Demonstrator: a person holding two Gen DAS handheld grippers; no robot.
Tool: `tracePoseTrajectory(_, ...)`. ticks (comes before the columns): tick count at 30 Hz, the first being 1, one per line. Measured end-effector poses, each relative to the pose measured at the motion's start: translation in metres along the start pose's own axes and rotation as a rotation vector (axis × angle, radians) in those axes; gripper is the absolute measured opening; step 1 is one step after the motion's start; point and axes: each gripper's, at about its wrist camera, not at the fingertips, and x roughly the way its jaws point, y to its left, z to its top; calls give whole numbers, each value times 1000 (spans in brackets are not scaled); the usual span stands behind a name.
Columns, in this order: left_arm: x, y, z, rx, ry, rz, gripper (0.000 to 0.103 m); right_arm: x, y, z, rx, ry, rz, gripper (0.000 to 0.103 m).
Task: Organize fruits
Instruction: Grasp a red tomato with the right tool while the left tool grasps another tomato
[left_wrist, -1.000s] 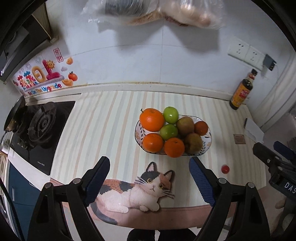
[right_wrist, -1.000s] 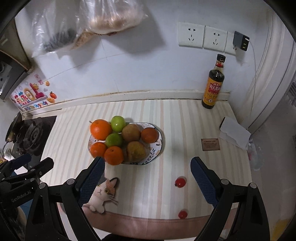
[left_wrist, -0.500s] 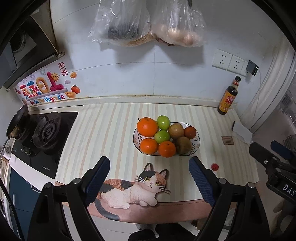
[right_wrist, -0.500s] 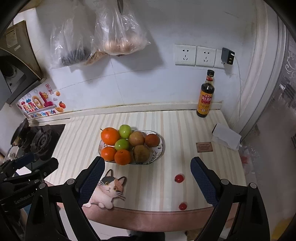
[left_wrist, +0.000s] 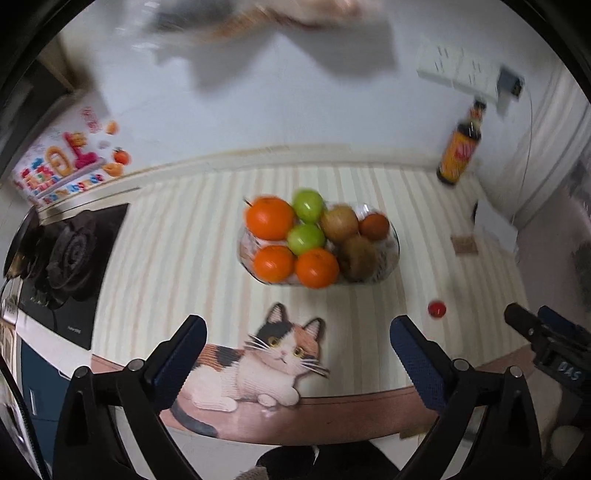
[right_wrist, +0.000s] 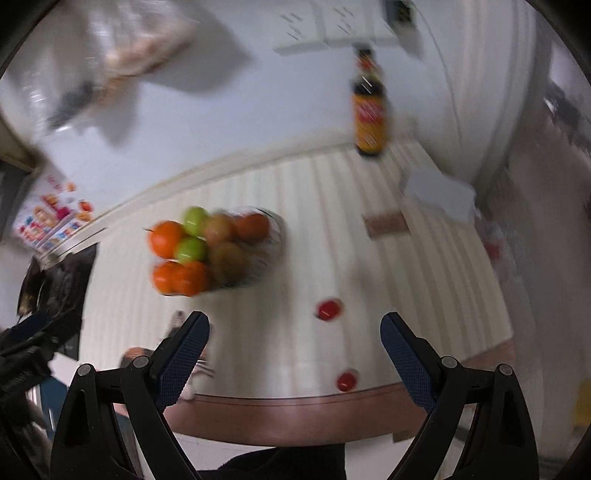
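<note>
A patterned fruit bowl (left_wrist: 392, 254) on the striped counter holds oranges (left_wrist: 269, 218), green apples (left_wrist: 306, 238) and brown kiwis (left_wrist: 339, 221); it also shows, blurred, in the right wrist view (right_wrist: 275, 236). Two small red fruits lie loose on the counter (right_wrist: 328, 309) (right_wrist: 347, 380); one shows in the left wrist view (left_wrist: 436, 308). My left gripper (left_wrist: 297, 339) is open and empty above the counter's front edge, over the cat picture. My right gripper (right_wrist: 295, 338) is open and empty, just in front of the nearer red fruits.
A cat-shaped mat (left_wrist: 258, 362) lies at the front edge. A gas stove (left_wrist: 66, 258) is at the left. A dark sauce bottle (right_wrist: 369, 107) stands by the back wall, with a white paper (right_wrist: 439, 195) and a brown card (right_wrist: 386, 225) at the right. Bags hang on the wall.
Both grippers have moved forward and down toward the counter, so the bowl and red fruits look bigger. The right view has swung and blurred. Both grippers stay open.
</note>
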Motion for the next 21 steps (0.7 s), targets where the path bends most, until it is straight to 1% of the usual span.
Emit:
tracePoseTrajectory(1,7,-6,0,14,16,5,102,13,-9,-5,11,26,-11,94)
tracePoseTrajectory(2,19,-16,0,40,40,9,102,33,-22,-12,29,68,-21,84)
tracePoseTrajectory(3,27,-24,0,57,53,15,102,47,-31,-18,45,96,-20,71)
tracePoseTrajectory(5,47,-42,-1,105,93,24,102,77,-48,-33,77,172,-16,66)
tracePoseTrajectory(8,71,-66,-3,167,142,34,102,113,-67,-52,114,248,1,63)
tracePoseTrajectory(10,82,-77,-4,195,164,37,102,126,-72,-61,123,271,9,61)
tracePoseTrajectory(13,100,-94,-6,237,202,40,102,146,-74,-69,122,307,20,55)
tracePoseTrajectory(15,109,-102,-7,253,226,36,102,158,-74,-76,115,325,30,36)
tracePoseTrajectory(16,112,-105,-7,256,236,31,102,160,-72,-80,104,335,27,34)
tracePoseTrajectory(17,115,-107,-7,256,245,25,102,157,-69,-79,82,306,17,28)
tracePoseTrajectory(19,121,-114,-6,258,263,7,102,156,-65,-81,55,300,22,28)
tracePoseTrajectory(21,126,-122,-5,259,279,-17,102,156,-65,-80,61,292,36,28)
